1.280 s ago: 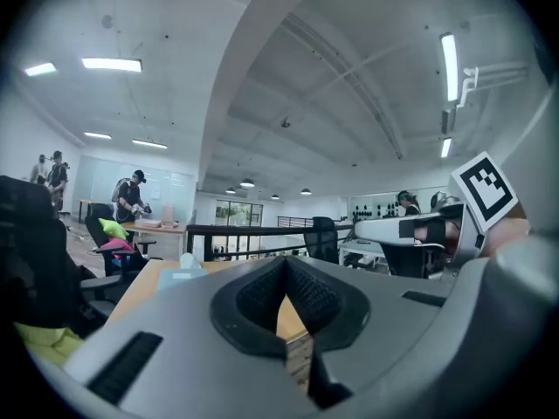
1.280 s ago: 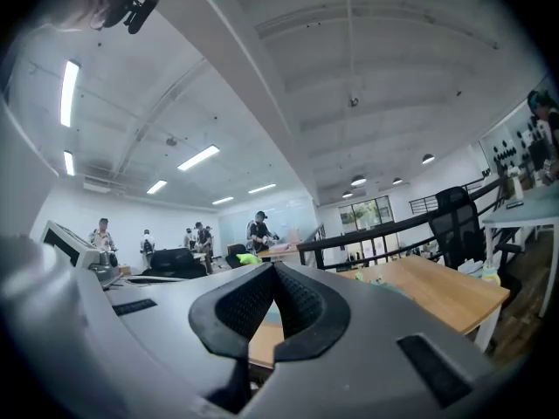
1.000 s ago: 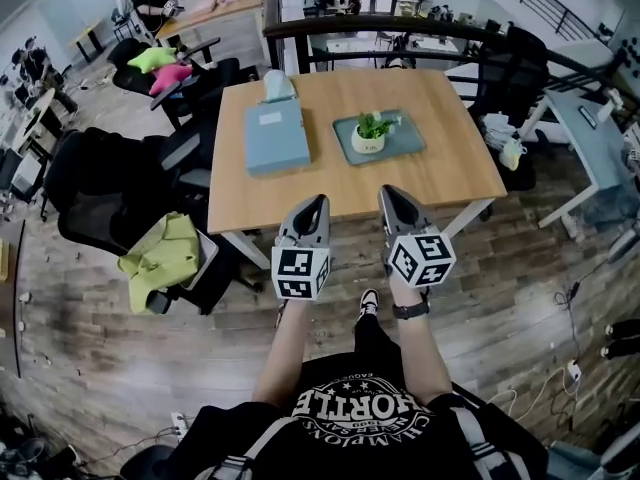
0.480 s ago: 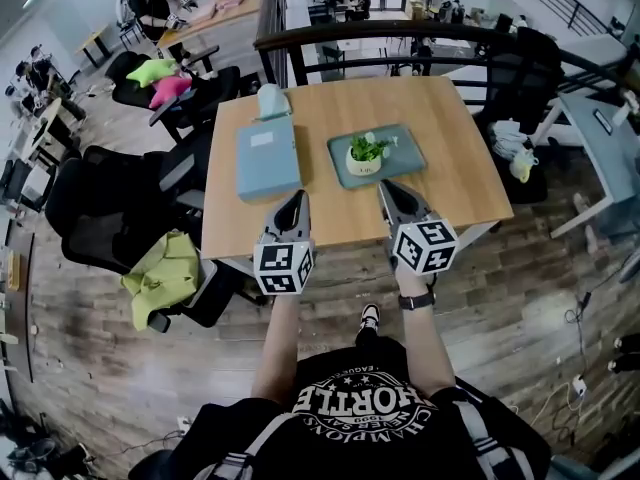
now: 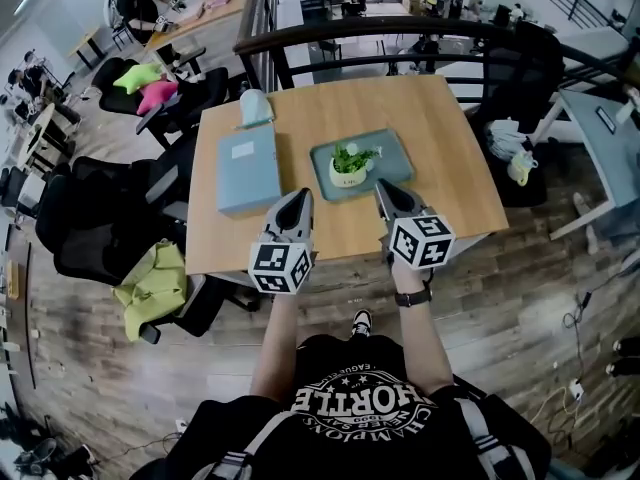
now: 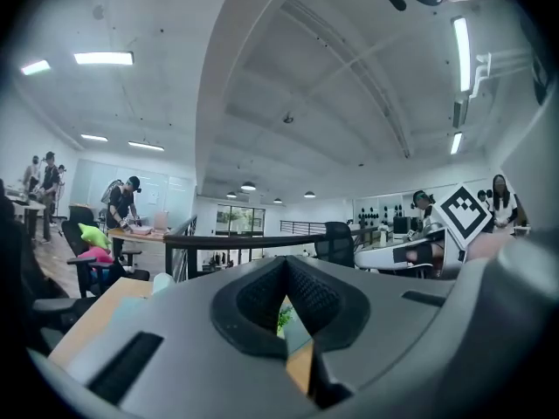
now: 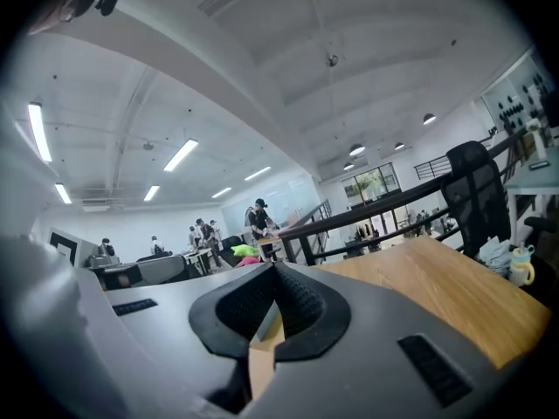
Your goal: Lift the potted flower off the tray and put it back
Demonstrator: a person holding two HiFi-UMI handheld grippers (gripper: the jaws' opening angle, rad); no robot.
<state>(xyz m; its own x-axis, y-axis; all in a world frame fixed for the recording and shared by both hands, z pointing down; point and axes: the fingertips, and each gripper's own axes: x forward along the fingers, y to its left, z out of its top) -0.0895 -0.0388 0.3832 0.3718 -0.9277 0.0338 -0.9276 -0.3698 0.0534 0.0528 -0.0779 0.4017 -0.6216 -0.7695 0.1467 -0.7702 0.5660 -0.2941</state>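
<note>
Head view, potted flower point(image 5: 348, 168) upright, on tray point(image 5: 391, 152)

Past the left tongs point(image 6: 286, 262) only a green sliver of the potted flower point(image 6: 283, 318) shows; their grey body hides the rest and most of the tabletop point(image 6: 83, 326).

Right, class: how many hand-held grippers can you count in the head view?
2. The left hand-held gripper is over the table's near edge, the right hand-held gripper by the tray's near corner. None looks hidden.
</note>
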